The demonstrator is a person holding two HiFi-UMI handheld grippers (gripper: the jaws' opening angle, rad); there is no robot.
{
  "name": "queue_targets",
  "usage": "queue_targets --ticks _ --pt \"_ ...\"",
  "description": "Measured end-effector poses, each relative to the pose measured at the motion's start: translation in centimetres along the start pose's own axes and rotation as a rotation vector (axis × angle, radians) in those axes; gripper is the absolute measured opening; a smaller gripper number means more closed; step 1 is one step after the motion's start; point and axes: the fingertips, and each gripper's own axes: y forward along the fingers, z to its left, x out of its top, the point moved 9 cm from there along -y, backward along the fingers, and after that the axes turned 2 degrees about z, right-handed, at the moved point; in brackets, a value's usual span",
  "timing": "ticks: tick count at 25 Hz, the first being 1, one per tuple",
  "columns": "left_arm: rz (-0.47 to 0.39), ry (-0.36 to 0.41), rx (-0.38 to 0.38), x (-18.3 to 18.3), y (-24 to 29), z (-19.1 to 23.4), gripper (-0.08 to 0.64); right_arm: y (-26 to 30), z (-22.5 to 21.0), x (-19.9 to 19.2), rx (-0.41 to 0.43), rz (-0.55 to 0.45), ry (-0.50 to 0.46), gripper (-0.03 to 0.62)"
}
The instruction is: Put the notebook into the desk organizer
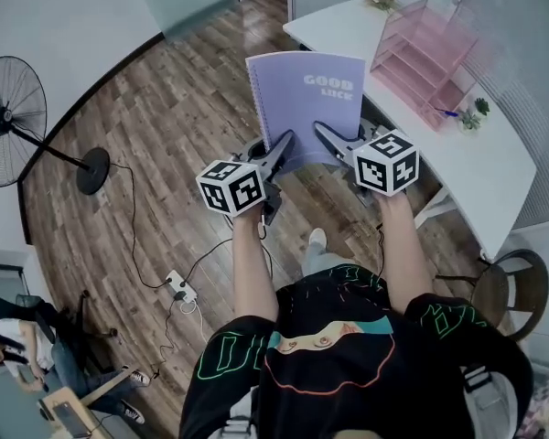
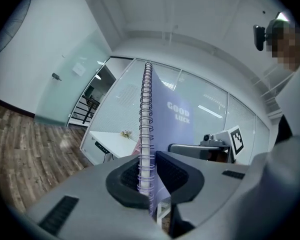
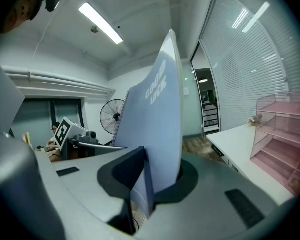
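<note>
Okay, your left gripper (image 1: 277, 148) and right gripper (image 1: 328, 139) are both clamped on the spiral notebook (image 1: 306, 99), upright over the floor (image 1: 165, 126). Hold it square, then tip it flat for the pink desk organizer (image 1: 421, 58).

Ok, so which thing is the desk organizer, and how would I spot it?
Find the long white desk at the right of the head view. Near its far end stands the desk organizer, a pink rack of stacked trays. Nothing else on the desk is pink or tiered: its neighbours are only a little green plant and what looks like a small bunch of flowers.
</note>
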Motion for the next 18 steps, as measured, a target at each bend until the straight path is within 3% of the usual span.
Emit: queue_targets --ticks 11,18 --pt "-0.009 -0.048 -0.018 3.8 12.4 6.0 0.040 4.5 -13.5 2.8 0.000 -0.023 0.048 0.066" --pt "0.015 -0.079 0.015 5.2 14.5 9.1 0.038 7.9 -16.6 3.4 0.035 -0.013 0.097 0.066"
